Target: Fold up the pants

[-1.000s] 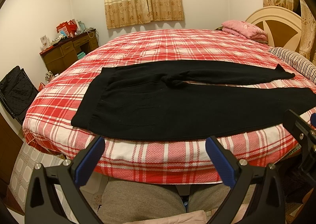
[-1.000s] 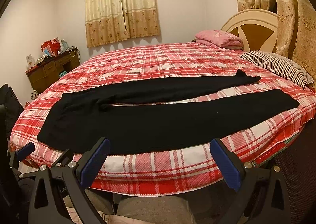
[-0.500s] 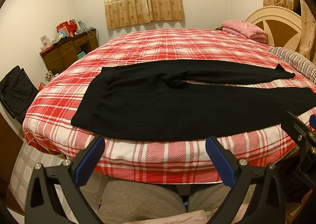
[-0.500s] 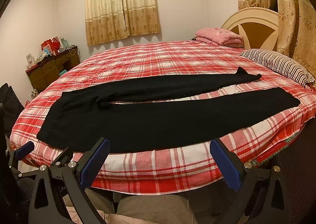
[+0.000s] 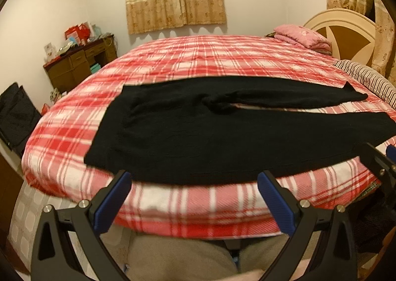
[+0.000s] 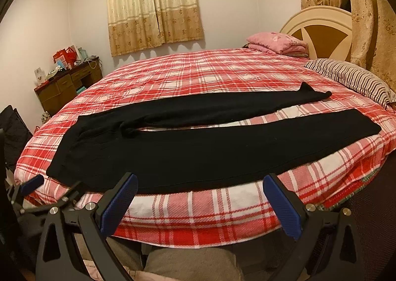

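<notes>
Black pants (image 5: 198, 132) (image 6: 198, 152) lie flat on a round bed with a red plaid cover (image 5: 210, 58) (image 6: 198, 70). The waist is at the left, and the two legs stretch right with a gap between them. My left gripper (image 5: 194, 196) hangs open just in front of the bed's near edge, below the waist part of the near leg. My right gripper (image 6: 199, 199) is also open, below the middle of the near leg. Neither touches the cloth. The other gripper shows at the right edge of the left wrist view and the left edge of the right wrist view.
A striped pillow (image 6: 354, 77) and folded pink bedding (image 6: 277, 42) lie by the headboard (image 6: 319, 30) at the right. A wooden desk (image 6: 66, 85) with clutter stands by the far left wall. A black bag (image 5: 17, 117) sits left of the bed. The person's knees (image 5: 183, 256) are below.
Both grippers have moved slightly closer to the bed and the pants. The pants have not moved and both grippers stay open.
</notes>
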The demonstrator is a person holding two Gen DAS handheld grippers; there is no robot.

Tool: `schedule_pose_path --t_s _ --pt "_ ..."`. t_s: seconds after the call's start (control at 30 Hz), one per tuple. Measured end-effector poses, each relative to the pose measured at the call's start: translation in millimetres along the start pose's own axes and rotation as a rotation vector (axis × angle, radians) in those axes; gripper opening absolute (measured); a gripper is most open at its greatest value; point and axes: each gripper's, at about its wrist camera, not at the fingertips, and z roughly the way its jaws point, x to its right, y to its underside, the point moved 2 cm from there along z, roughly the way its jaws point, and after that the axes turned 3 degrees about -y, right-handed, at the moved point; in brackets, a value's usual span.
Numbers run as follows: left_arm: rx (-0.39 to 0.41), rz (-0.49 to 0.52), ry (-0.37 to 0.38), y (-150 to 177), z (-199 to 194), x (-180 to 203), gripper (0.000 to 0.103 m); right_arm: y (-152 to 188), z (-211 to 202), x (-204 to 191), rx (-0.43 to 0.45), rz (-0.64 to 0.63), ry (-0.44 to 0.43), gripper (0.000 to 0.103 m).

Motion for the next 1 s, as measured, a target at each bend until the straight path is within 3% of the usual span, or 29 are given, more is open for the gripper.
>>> schedule_pose_path --t_s 0.23,0.43,0.63,0.9,1.0 --pt "0.083 0.063 -0.092 -46.9 43.1 -65.9 0.103 -12.5 28.5 6.1 -0.023 -0.118 0.005 0.102" --pt "-0.049 -0.016 -0.085 -98.5 120.7 -120.0 0.101 -36.1 63.6 13.5 -0.047 -0.065 -0.032 0.102" --pt "-0.122 -0.022 -0.072 -127.5 176.8 -136.7 0.077 -63.1 102.2 3.4 -0.055 -0.032 -0.098 0.102" --pt "-0.287 -0.096 0.007 -141.5 246.7 -146.8 0.067 -80.5 142.3 -16.6 -0.097 -0.098 -0.137 0.102" --pt "-0.326 -0.099 0.015 -139.4 260.1 -146.6 0.053 -93.8 155.2 -17.4 -0.107 -0.135 -0.152 0.102"
